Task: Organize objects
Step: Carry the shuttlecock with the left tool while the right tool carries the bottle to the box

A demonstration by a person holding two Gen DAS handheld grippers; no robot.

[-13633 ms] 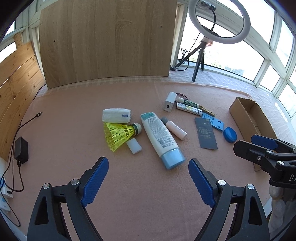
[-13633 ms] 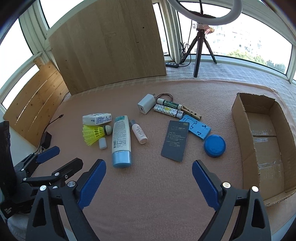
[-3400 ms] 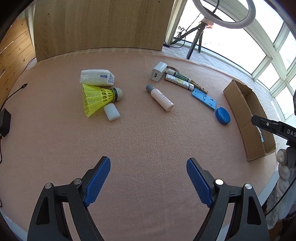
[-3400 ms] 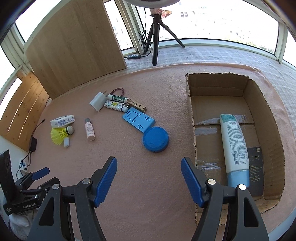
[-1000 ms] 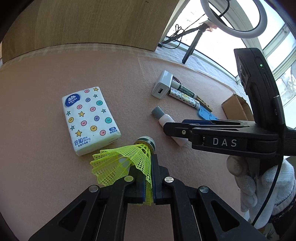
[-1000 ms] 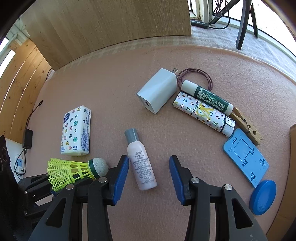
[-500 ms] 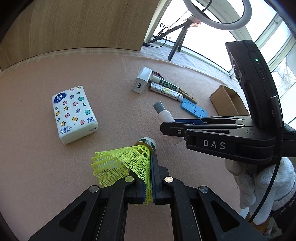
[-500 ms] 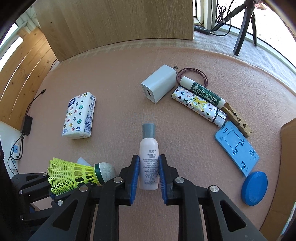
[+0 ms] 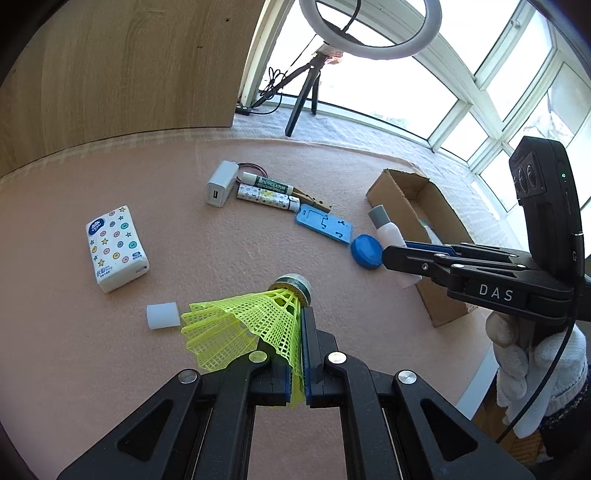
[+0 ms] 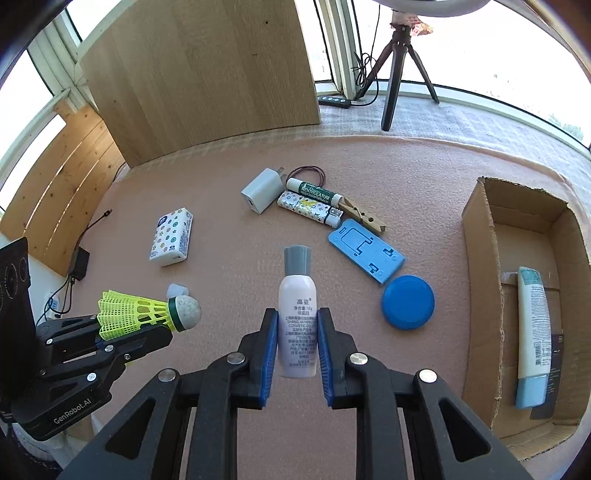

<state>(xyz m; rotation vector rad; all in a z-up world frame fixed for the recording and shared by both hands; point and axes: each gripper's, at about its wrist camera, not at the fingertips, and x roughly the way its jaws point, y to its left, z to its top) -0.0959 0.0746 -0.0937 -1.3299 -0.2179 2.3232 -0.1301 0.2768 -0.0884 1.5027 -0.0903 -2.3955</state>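
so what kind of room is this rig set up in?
Probably a home sunroom or enclosed balcony used as a recording spot: curved wraparound windows, a ring light on a tripod, and a pink mat strewn with household bits beside a cardboard box.

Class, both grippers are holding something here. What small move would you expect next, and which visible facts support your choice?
Probably the right gripper carries the small pink bottle rightward over the cardboard box. Its jaws are shut on the bottle, which is lifted off the mat, and the box already holds the large tube. The left gripper, clamping the shuttlecock, would likely follow.
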